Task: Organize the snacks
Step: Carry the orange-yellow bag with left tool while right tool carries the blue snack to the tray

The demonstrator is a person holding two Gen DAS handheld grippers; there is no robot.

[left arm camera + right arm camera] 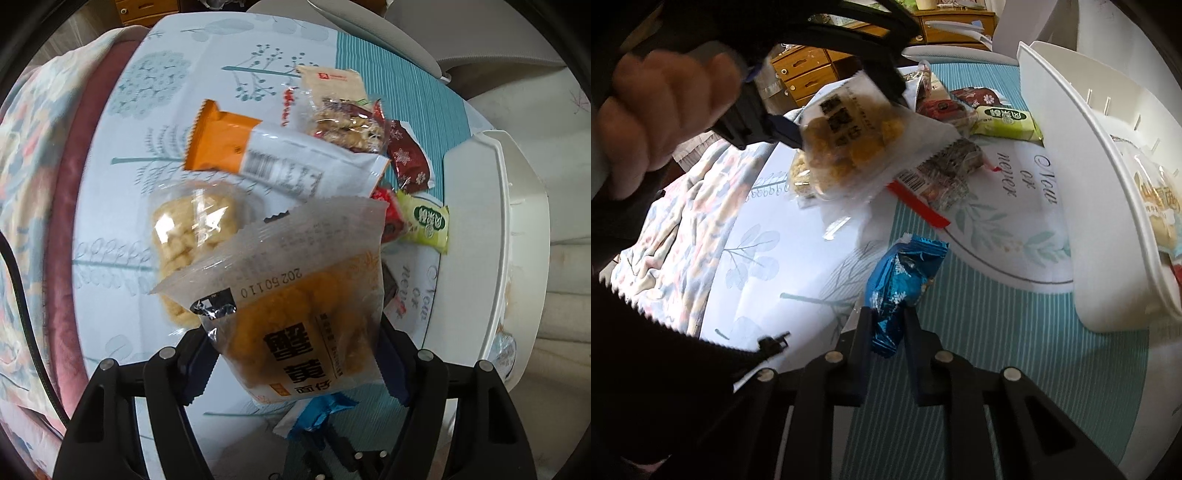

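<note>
Pale tablecloth printed with teal trees and stripes covers the table, with wooden drawers behind it. Over that cloth the left gripper pinches a clear packet of orange-yellow crisps by its lower end, blue pads pressing both sides and the packet raised off the table; in the right wrist view a hand grips this tool's handle. The right gripper, jaws drawn almost together, pinches the lower end of a blue foil snack, which lies on the striped part of the cloth. Just beyond the lifted packet lies a clear pack of pale puffed pieces, and past that an orange-and-white packet. Farther out sit a nut bar in clear wrap, a dark red snowflake wrapper and a green packet, clustered near a white bin on the right. That bin already holds a pale packet. A floral blanket lies beside the table on the left.
</note>
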